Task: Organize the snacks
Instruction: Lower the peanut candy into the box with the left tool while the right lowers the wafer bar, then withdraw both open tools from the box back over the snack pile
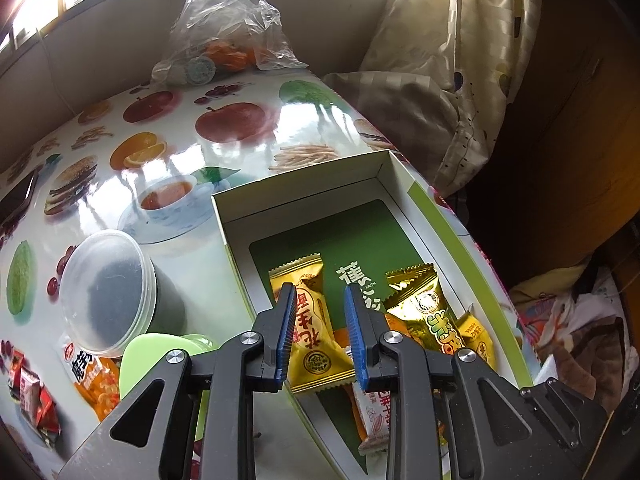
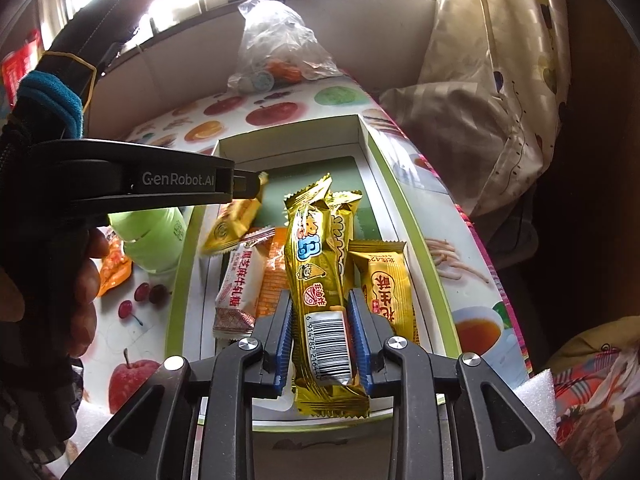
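A white open box [image 1: 304,196] with a green floor lies on the fruit-print table and holds several snack packets. My left gripper [image 1: 318,294] is shut on a yellow snack packet [image 1: 314,332] and holds it over the box's left side. A gold packet [image 1: 430,308] lies to its right in the box. In the right wrist view my right gripper [image 2: 320,300] is shut on a long gold snack bar [image 2: 320,280] above the box [image 2: 288,142]. The left gripper [image 2: 244,184] reaches in from the left there with its yellow packet [image 2: 234,220]. A white packet [image 2: 238,280] and another yellow packet [image 2: 386,284] lie in the box.
A clear-lidded tub [image 1: 106,288], a green lid [image 1: 160,356], an orange snack bag [image 1: 94,376] and red packets [image 1: 36,404] sit left of the box. A plastic bag of fruit [image 1: 228,32] stands at the table's far end. Bedding [image 1: 460,72] lies to the right.
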Action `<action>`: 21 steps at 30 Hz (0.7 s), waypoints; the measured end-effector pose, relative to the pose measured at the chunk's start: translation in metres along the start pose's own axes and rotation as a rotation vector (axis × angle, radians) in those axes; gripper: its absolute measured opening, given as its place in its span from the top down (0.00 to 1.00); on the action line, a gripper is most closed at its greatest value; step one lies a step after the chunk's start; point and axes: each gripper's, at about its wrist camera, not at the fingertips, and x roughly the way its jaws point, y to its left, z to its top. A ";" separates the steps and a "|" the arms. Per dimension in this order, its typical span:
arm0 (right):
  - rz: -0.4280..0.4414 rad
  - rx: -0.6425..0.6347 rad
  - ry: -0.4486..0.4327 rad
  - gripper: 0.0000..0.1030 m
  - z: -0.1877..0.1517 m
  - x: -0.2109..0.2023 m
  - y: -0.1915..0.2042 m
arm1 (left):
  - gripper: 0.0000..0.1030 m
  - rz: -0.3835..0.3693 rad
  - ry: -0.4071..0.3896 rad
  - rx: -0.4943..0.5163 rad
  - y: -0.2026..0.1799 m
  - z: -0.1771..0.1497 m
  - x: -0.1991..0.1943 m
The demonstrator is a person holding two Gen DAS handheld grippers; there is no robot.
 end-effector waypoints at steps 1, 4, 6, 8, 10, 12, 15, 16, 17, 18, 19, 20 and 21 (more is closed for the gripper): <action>0.001 0.000 0.000 0.74 0.000 0.000 0.000 | 0.75 0.000 0.000 0.000 0.000 0.000 0.000; 0.000 0.002 0.002 0.71 0.000 0.000 -0.001 | 0.74 -0.002 0.001 0.002 0.000 0.000 0.000; 0.003 0.004 0.004 0.70 -0.001 0.001 -0.001 | 0.70 -0.002 0.000 0.002 0.000 0.001 0.000; 0.007 0.005 0.005 0.68 0.000 0.001 -0.001 | 0.63 -0.004 -0.001 0.001 0.000 0.001 0.000; 0.004 0.004 0.005 0.65 0.000 0.001 -0.001 | 0.62 -0.007 -0.001 0.000 0.000 0.000 0.000; 0.002 0.004 0.003 0.64 0.000 0.001 0.000 | 0.62 -0.006 0.000 -0.001 0.000 0.000 -0.001; -0.001 0.003 -0.001 0.63 0.000 0.000 0.000 | 0.62 -0.012 0.002 -0.005 0.001 -0.001 -0.002; -0.002 0.002 -0.003 0.62 0.000 -0.001 0.001 | 0.62 -0.017 0.002 -0.007 0.001 -0.002 -0.003; -0.002 0.002 -0.005 0.60 0.000 -0.002 0.001 | 0.62 -0.021 0.002 -0.009 0.001 -0.002 -0.003; -0.003 0.001 -0.009 0.59 -0.001 -0.003 0.002 | 0.62 -0.019 -0.001 -0.012 0.002 -0.003 -0.005; -0.003 -0.001 -0.012 0.57 -0.001 -0.005 0.002 | 0.62 -0.017 -0.009 -0.015 0.002 -0.003 -0.008; -0.004 -0.002 -0.014 0.55 -0.001 -0.006 0.003 | 0.62 -0.020 -0.015 -0.015 0.002 -0.004 -0.010; -0.008 -0.003 -0.018 0.55 -0.001 -0.008 0.003 | 0.62 -0.025 -0.020 -0.015 0.002 -0.004 -0.013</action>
